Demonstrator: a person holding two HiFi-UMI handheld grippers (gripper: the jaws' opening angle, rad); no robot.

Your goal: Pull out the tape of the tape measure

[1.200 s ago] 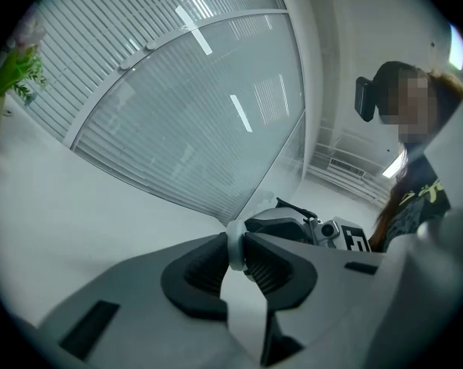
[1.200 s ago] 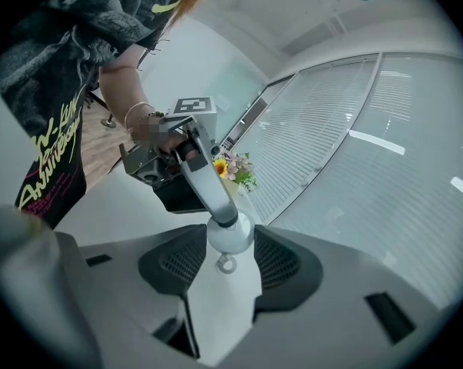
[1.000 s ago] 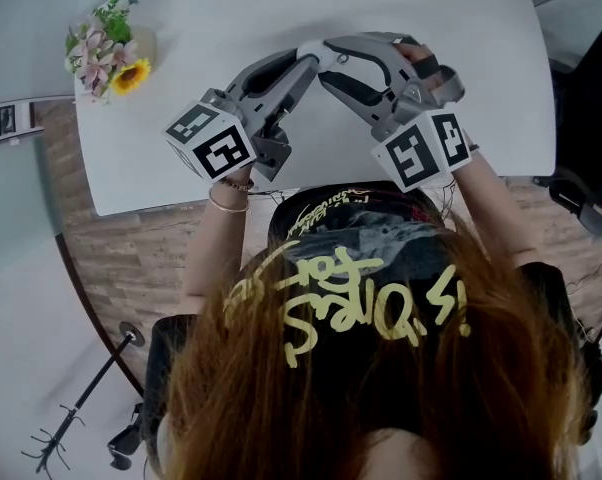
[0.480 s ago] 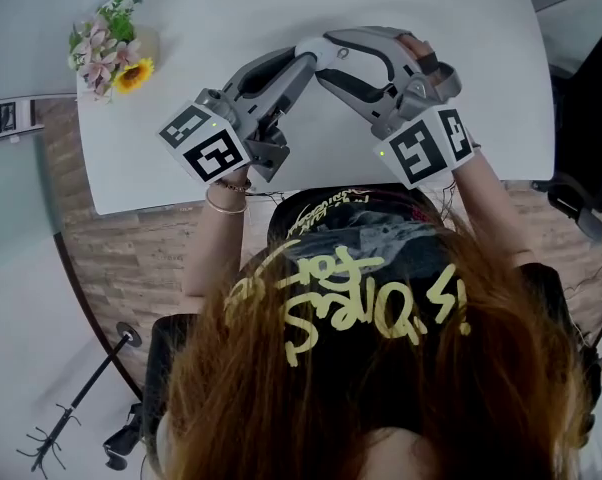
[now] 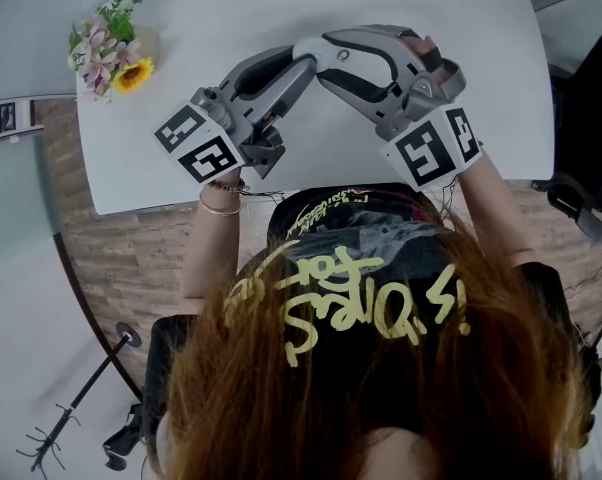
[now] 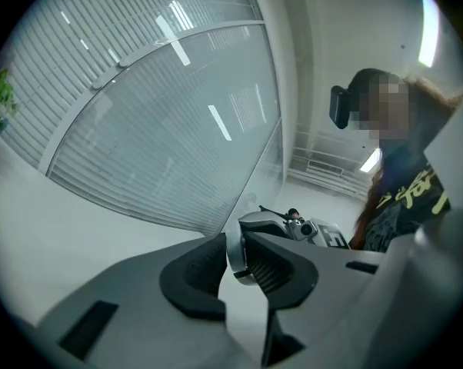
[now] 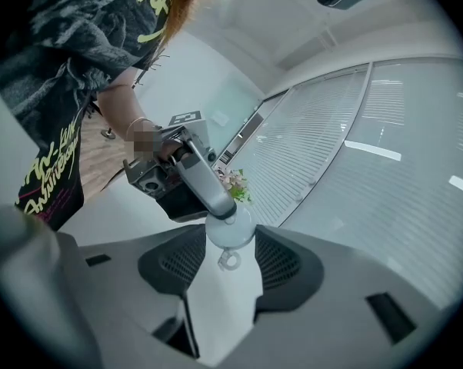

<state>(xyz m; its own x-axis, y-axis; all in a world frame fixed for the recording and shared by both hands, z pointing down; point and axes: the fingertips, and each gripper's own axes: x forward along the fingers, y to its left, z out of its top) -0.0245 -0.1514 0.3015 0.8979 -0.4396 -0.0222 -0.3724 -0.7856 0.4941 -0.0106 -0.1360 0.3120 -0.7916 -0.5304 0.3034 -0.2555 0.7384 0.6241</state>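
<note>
The tape measure (image 7: 230,233) is a small round white case with a little ring tab (image 7: 228,261) hanging under it. My right gripper (image 7: 230,243) is shut on its rim, one pad on each side. In the left gripper view the case (image 6: 237,256) shows edge-on as a thin silver disc. My left gripper (image 6: 238,263) grips it across its flat faces; its jaws have just been opening slightly, with the case still between the pads. In the head view both grippers meet tip to tip (image 5: 303,53) above the white table (image 5: 411,8). No pulled-out tape shows.
A bunch of flowers (image 5: 106,53) stands at the table's far left corner. A dark chair (image 5: 591,98) is off the table's right end. A thin stand (image 5: 81,398) lies on the floor at lower left. Wood flooring runs under the table's near edge.
Both grippers have lifted a little with their tips still together. The left marker cube has drifted left and up in the picture, the right one slightly right.
</note>
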